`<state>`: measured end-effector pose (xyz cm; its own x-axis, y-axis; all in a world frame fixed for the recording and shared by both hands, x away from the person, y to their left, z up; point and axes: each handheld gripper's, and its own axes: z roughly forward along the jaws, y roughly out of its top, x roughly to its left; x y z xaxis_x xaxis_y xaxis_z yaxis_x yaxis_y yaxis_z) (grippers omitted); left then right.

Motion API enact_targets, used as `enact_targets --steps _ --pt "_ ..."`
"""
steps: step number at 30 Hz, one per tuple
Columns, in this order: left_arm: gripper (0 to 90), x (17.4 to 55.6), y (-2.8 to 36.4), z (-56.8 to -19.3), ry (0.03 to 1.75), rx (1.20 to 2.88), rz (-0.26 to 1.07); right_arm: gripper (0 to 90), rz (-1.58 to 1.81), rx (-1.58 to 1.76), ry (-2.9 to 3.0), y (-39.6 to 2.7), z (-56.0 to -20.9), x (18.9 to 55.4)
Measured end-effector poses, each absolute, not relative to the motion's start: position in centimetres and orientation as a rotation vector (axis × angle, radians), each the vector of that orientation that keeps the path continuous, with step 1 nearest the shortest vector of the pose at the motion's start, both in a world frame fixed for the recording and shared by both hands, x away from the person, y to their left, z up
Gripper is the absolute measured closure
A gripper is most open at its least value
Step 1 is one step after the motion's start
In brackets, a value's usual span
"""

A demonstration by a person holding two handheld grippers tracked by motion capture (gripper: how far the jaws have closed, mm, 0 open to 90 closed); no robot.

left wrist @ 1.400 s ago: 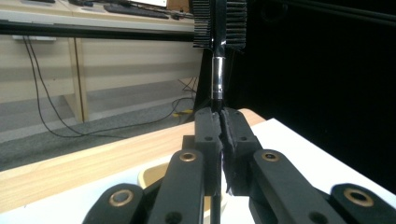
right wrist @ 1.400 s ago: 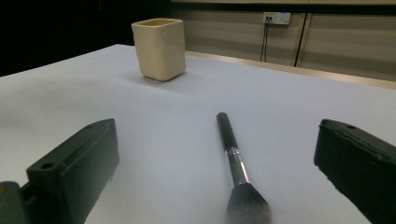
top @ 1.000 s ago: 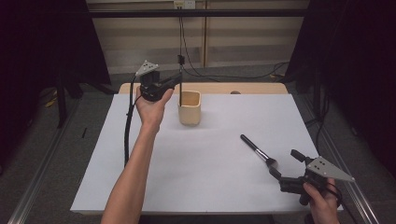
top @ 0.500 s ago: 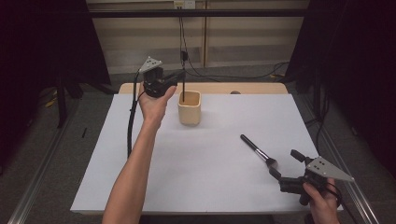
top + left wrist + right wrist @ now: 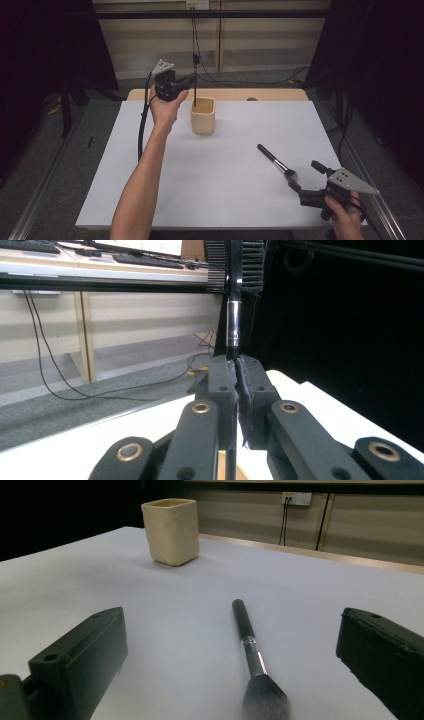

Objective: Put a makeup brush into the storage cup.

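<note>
Black brush (image 5: 234, 320) clamped in left hand-held gripper (image 5: 235, 375)

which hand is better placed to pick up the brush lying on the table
Right. Its tool is open, with the lying brush between its jaws. The left tool is shut on another brush over the cup.

White table top (image 5: 220, 190), grey floor (image 5: 45, 150), wall socket (image 5: 297, 498), trailing black cables (image 5: 50, 370)
</note>
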<state>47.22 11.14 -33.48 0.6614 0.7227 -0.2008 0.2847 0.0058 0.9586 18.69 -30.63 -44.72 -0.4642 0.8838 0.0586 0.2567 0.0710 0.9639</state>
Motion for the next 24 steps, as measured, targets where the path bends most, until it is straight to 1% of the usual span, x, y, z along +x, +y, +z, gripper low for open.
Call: enact_targets --steps 6,14,21,23,24 --pt "85.9 47.4 10.7 -33.8 0.840 1.599 0.445 0.0 1.414 1.132 1.785 -30.6 -44.7 18.7" --pt "85.9 48.2 10.4 -34.9 0.868 1.602 0.439 0.0 1.417 1.132 1.782 -30.7 -44.7 18.7" --pt "85.9 48.6 9.9 -35.7 0.865 1.616 0.444 0.0 1.416 1.135 1.781 -30.7 -44.8 18.6" --pt "85.9 48.7 9.8 -36.0 0.865 1.610 0.426 0.0 1.417 1.140 1.782 -30.7 -44.8 18.6" --pt "85.9 48.6 9.7 -36.1 0.856 1.630 0.442 0.0 1.416 1.141 1.783 -30.7 -44.8 18.6"
